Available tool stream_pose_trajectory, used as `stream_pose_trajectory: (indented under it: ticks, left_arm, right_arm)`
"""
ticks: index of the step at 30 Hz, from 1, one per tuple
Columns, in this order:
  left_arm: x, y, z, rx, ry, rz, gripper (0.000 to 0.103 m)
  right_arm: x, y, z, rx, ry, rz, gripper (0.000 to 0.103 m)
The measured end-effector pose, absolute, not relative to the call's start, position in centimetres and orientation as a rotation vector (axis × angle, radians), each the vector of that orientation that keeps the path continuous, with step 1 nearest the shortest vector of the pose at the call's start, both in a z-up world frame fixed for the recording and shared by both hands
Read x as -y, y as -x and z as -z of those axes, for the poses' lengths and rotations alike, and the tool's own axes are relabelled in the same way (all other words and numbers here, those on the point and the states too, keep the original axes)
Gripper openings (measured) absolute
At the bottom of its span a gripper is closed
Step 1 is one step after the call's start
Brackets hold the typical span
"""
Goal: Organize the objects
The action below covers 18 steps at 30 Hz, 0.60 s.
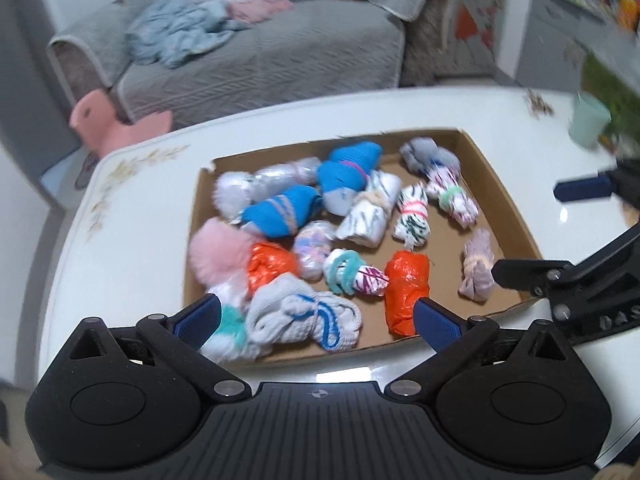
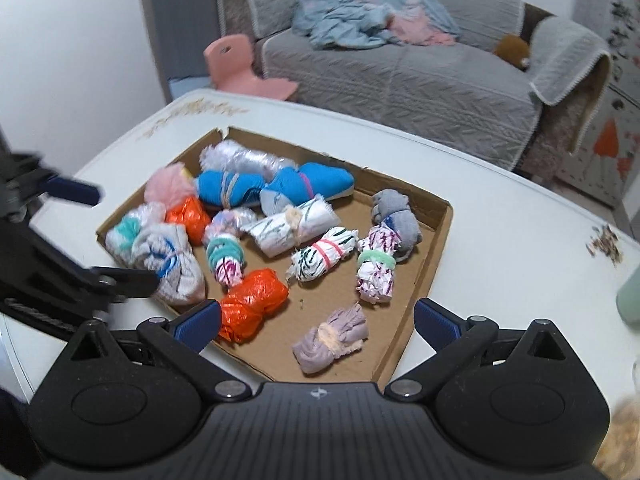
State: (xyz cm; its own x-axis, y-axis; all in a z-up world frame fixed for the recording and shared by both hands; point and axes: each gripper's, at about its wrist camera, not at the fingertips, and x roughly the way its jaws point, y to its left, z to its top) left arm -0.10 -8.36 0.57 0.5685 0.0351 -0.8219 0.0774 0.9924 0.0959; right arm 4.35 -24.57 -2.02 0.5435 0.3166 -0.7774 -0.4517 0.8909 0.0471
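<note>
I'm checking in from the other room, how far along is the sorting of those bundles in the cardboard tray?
Done: every bundle in view lies in the tray, though loosely mixed, not grouped. In hand: nothing. The left hand-held gripper and right hand-held gripper are both open and empty above the tray's near edge. Left: any grouping. The orange bundle and lilac bundle lie nearest the right hand-held gripper, so one may go first.

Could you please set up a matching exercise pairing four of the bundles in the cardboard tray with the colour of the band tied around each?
Bundles:
1. lilac cloth bundle
2. black-and-white striped bundle
3. magenta-patterned white bundle by the grey sock roll
4. blue sock roll nearest the pink pompom

Bands:
A. mint green
B. tan
C. cream
D. pink

Pairs: 1-C, 2-D, 3-A, 4-B
</note>
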Motion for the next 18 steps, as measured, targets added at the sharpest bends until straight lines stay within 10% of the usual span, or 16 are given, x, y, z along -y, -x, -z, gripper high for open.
stream_pose_trajectory:
  ticks: [18]
  left_arm:
    - [6.5,1.7,0.4,-0.953,-0.019,0.007,0.102]
  right_arm:
    - [23.1,-2.5,2.6,-0.878,0.047,-0.318,0.102]
